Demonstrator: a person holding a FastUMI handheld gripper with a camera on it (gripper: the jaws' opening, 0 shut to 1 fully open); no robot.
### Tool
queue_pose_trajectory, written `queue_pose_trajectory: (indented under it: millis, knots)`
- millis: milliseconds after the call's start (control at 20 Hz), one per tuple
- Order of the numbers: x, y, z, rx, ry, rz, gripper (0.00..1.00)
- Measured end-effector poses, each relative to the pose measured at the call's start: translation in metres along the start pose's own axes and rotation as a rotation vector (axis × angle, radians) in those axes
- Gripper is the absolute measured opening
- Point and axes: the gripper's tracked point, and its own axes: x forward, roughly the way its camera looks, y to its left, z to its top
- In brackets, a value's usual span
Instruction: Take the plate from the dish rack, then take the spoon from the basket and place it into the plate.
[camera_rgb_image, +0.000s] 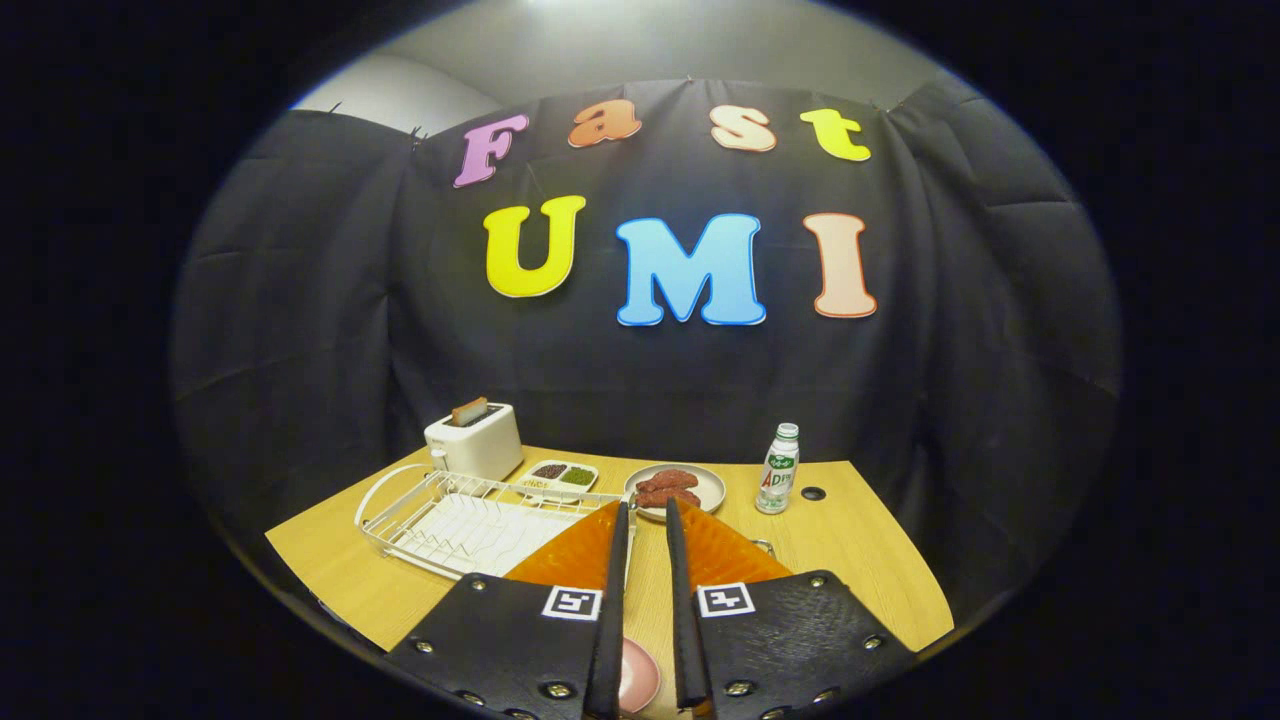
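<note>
Plate (637, 675), pink, lies flat on the worktop (860, 540) low between the bases of the two fingers (616, 560), so by my reading it is already out of the dish rack (470, 525), which stands empty to the left of the fingers. The claw (645, 512) is released, its fingers parted by a narrow gap with nothing held between them, raised above the worktop and pointing toward a dish of reddish food (675, 488) just beyond the tips. I cannot make out the spoon or the basket; something with a metal handle peeks out behind the right finger, too hidden to name. Taking the dish rack as landmark: a white toaster (474, 440) stands behind it, a small divided tray (560, 476) sits at its far right corner, and a small bottle (779, 468) stands well to its right. The step in hand, I judge, is fetching the spoon. To do it well, swing the claw toward the basket, widen the fingers, come down over the spoon's handle crosswise, and close on the middle so it hangs level for the carry back to the plate
</note>
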Motion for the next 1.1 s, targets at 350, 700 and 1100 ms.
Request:
queue_pose_trajectory:
  millis: [350, 700, 1100]
  knots:
    - [0.002, -0.037, 0.009, 0.035, -0.04, -0.08, 0.95]
    - [0.005, -0.077, 0.023, 0.101, -0.108, -0.105, 0.95]
    - [0.014, -0.125, 0.022, 0.027, -0.17, -0.116, 0.95]
